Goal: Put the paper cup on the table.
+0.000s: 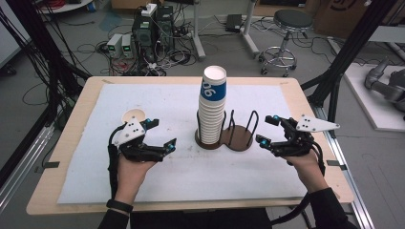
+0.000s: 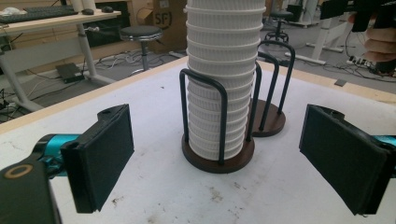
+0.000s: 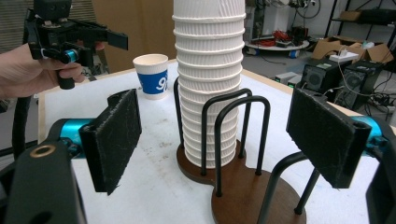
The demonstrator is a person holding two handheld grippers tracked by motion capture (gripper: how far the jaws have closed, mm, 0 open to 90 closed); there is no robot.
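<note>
Both forearms are brought in from the near edge, each in a dark sleeve, a dark band worn at the left wrist. The left gripper is held in the left hand, pointed to the right, its jaws spread wide with nothing between the pads. The right gripper is held in the right hand, pointed to the left, its jaws likewise spread wide and unloaded. The two grippers are kept well apart, facing each other.

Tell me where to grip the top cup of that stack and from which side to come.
Grip the top cup across its blue band, just under the rim, coming level from the side. It stands well above the holder's black wire loops, so its wall is free there, and it probably lifts straight up off the stack.
</note>
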